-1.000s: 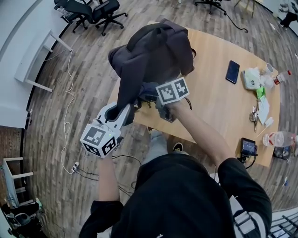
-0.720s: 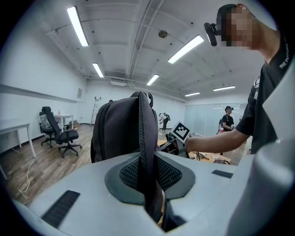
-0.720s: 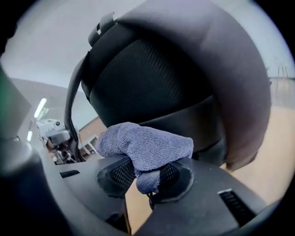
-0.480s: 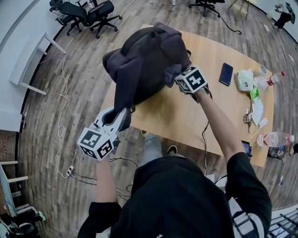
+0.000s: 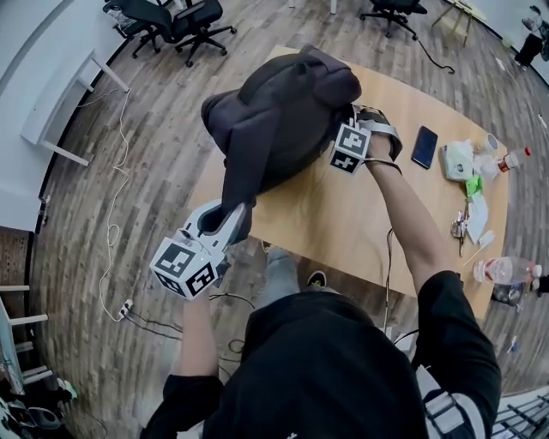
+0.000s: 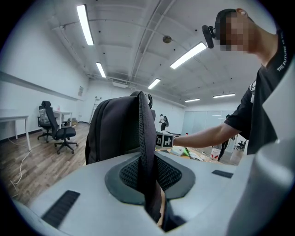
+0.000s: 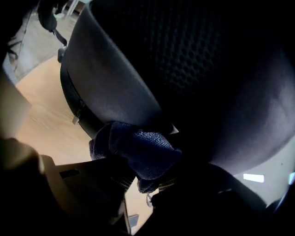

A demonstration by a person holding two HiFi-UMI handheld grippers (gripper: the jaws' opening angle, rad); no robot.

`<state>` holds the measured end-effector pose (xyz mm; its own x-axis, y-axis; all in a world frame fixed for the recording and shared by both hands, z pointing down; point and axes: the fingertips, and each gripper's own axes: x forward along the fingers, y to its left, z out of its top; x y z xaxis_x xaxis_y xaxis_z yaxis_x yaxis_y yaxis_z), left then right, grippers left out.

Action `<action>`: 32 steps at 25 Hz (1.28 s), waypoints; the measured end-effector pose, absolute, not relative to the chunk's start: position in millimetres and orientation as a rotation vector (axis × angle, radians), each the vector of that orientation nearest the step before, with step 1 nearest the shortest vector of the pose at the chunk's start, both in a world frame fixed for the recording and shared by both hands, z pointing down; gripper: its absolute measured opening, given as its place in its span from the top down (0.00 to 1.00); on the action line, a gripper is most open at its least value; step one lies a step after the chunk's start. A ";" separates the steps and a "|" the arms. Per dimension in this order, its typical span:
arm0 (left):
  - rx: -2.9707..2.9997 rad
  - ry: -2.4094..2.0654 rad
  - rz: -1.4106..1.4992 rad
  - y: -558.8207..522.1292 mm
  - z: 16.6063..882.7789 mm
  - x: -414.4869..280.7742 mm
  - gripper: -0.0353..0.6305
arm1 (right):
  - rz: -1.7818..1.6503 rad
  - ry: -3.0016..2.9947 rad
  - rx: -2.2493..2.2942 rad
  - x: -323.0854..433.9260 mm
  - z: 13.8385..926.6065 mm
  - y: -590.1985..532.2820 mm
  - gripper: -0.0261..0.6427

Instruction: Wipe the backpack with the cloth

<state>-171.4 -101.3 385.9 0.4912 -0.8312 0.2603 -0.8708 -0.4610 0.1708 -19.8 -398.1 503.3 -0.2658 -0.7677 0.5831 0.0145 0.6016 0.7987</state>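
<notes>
A dark backpack (image 5: 283,116) stands on the left corner of the wooden table (image 5: 343,214). My left gripper (image 5: 225,221) is off the table's near edge. It is shut on one of the pack's shoulder straps (image 5: 243,167), which it holds stretched towards me. In the left gripper view the strap (image 6: 146,147) runs down between the pads of the left gripper (image 6: 152,193). My right gripper (image 5: 358,137) is against the pack's right side. In the right gripper view, the right gripper (image 7: 143,177) is shut on a dark blue cloth (image 7: 140,150) that presses against the backpack (image 7: 138,69).
A phone (image 5: 425,146), a white pouch (image 5: 459,160), small items and a water bottle (image 5: 506,270) lie along the table's right part. Office chairs (image 5: 171,21) stand on the wooden floor beyond. A cable (image 5: 116,231) trails over the floor at the left.
My right gripper has carried the cloth from the pack's near lower side, up and to the right, to its right flank, rolling over on the way. The left gripper kept hold of the strap.
</notes>
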 end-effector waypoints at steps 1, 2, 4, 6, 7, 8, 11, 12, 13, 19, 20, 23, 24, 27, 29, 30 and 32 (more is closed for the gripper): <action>2.459 -1.445 0.203 -101.7 386.3 -172.6 0.86 | -0.895 -1.668 0.650 -21.9 501.3 -395.5 0.81; 2.457 -1.447 0.203 -102.1 387.1 -173.9 0.86 | -0.927 -1.663 0.666 -24.4 499.7 -391.0 0.81; 2.453 -1.440 0.196 -104.3 390.0 -174.1 0.86 | -0.963 -1.676 0.674 -28.0 498.2 -377.2 0.81; 2.449 -1.427 0.189 -107.3 393.1 -173.1 0.86 | -1.011 -1.694 0.652 -32.6 496.8 -356.8 0.81; 2.447 -1.422 0.187 -108.7 394.3 -173.4 0.86 | -1.045 -1.701 0.632 -37.0 495.4 -344.3 0.81; 2.445 -1.419 0.183 -110.0 395.1 -174.2 0.86 | -1.079 -1.711 0.608 -42.9 493.5 -331.2 0.81; 2.443 -1.427 0.177 -111.7 396.0 -176.1 0.86 | -1.114 -1.771 0.529 -62.9 489.5 -292.1 0.81; 2.445 -1.432 0.181 -111.6 395.9 -176.1 0.86 | -1.084 -1.806 0.504 -69.0 490.3 -280.3 0.81; 2.448 -1.435 0.185 -111.4 395.6 -175.9 0.86 | -1.029 -1.856 0.478 -75.5 491.7 -268.5 0.81; 2.474 -1.429 0.194 -107.1 390.4 -171.4 0.86 | -0.473 -2.271 0.341 -134.1 495.0 -204.9 0.81; 2.477 -1.428 0.195 -105.0 388.4 -170.6 0.86 | -0.348 -2.330 0.332 -142.1 493.9 -199.5 0.81; 2.473 -1.438 0.185 -99.9 383.3 -173.2 0.86 | 0.191 -2.533 0.246 -169.9 484.3 -183.8 0.81; 2.474 -1.442 0.175 -100.4 382.4 -173.9 0.86 | 0.390 -2.585 0.212 -177.8 481.1 -181.5 0.81; 2.466 -1.448 0.155 -103.6 382.5 -175.5 0.86 | 0.817 -2.676 0.149 -191.6 471.2 -182.9 0.81; 2.447 -1.448 0.155 -102.8 383.6 -177.7 0.86 | 1.048 -2.703 0.085 -199.5 463.2 -181.0 0.81; 2.440 -1.445 0.157 -102.5 384.3 -177.6 0.86 | 1.152 -2.700 0.050 -201.1 461.6 -179.9 0.81; 2.436 -1.442 0.162 -102.3 386.0 -177.2 0.86 | 1.231 -2.686 0.021 -198.0 464.0 -180.3 0.81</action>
<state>-177.2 -102.3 386.0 0.4881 -0.8365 0.2491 -0.8709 -0.4480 0.2023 -198.0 -180.3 464.0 -0.9825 0.0645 0.1745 -0.0900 0.6561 -0.7493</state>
